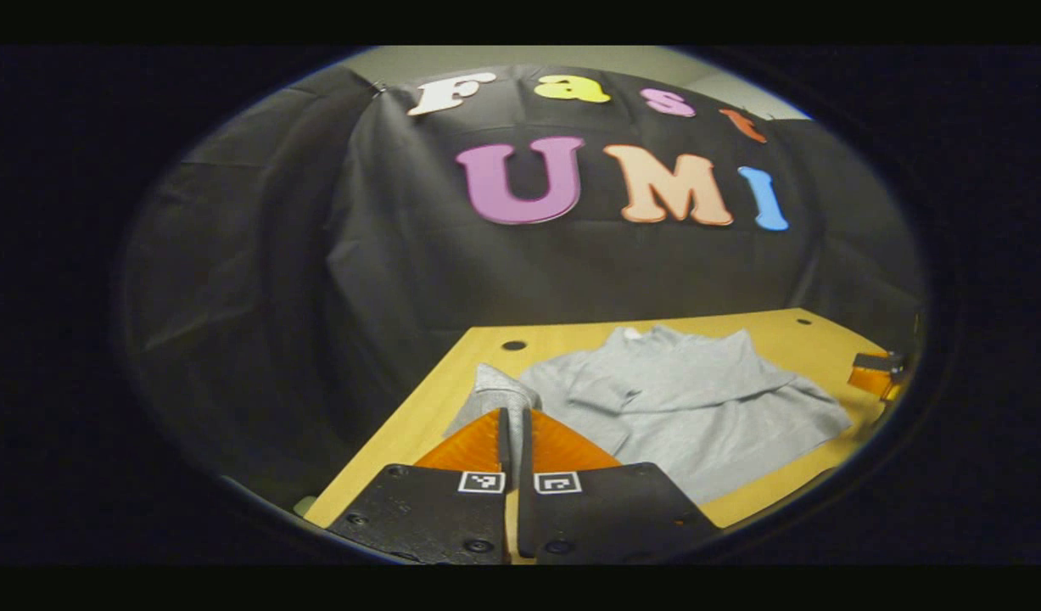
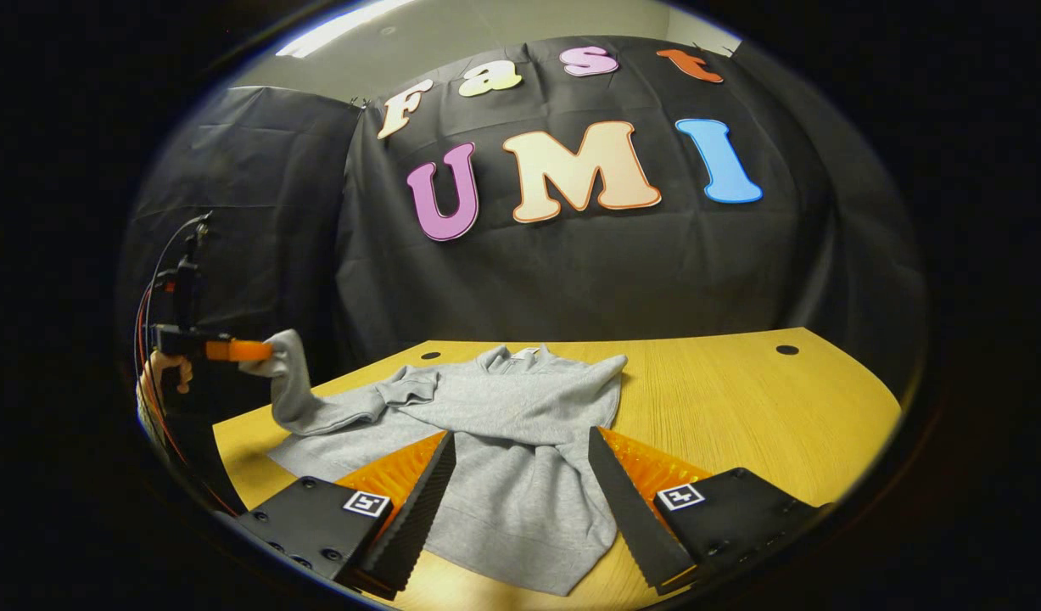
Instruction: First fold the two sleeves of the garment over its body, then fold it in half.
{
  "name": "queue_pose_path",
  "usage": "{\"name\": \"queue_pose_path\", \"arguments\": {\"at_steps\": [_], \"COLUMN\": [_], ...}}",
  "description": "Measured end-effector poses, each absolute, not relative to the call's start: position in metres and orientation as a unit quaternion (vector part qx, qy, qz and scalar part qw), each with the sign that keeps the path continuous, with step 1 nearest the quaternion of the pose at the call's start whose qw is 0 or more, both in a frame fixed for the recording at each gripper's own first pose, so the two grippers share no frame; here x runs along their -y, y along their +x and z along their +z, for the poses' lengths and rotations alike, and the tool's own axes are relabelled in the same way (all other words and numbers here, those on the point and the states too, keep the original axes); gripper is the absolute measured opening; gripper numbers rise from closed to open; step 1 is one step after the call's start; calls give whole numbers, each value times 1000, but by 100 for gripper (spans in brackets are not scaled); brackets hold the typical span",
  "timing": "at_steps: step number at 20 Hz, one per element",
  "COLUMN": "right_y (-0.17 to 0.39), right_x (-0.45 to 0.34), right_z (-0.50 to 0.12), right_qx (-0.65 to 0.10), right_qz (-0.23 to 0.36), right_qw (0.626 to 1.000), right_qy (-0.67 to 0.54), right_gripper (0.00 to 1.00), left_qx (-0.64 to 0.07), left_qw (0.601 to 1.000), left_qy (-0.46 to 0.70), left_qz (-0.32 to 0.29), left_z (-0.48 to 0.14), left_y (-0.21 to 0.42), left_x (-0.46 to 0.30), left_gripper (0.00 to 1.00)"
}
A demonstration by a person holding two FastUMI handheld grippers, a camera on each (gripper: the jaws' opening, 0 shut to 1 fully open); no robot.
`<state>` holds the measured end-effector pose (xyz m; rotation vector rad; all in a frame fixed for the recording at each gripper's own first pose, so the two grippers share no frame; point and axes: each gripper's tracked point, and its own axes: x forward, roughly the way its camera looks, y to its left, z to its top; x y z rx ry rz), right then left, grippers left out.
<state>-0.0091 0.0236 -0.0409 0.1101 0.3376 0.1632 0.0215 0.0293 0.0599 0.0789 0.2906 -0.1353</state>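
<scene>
A: Along the left gripper view first, the left gripper point(image 1: 515, 424) is seen with its fingers pressed together on the cuff of a sleeve point(image 1: 505, 392), which is lifted off the yellow table point(image 1: 439, 399). The grey garment point(image 1: 698, 407) lies spread just beyond, collar towards the wall.

B: And the step in hand is judged to be the sleeve fold?

A: It is. One sleeve point(image 1: 609, 392) is already laid across the chest; the second is being carried.

B: Over to the right gripper view, then.

A: The right gripper point(image 2: 524, 488) is held wide open, low over the hem, nothing caught between its fingers. Far left, the other gripper is seen holding the cuff raised, the sleeve point(image 2: 295, 395) draping down to the garment point(image 2: 520, 441) on the table point(image 2: 741, 399).

B: What is called for next?

A: The cuff should be swept inward over the body and released flat. The half fold is not yet begun.
</scene>
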Motion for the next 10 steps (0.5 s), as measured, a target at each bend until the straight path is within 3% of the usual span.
{"name": "queue_pose_path", "arguments": {"at_steps": [10], "right_y": [-9], "right_x": [-12], "right_z": [-56], "right_qx": [-193], "right_qz": [86], "right_qw": [975], "right_qy": [63], "right_gripper": [98], "left_qx": [-130], "left_qw": [958], "left_qy": [23], "left_qz": [-253], "left_z": [70], "left_y": [100], "left_x": [200], "left_gripper": [0]}}
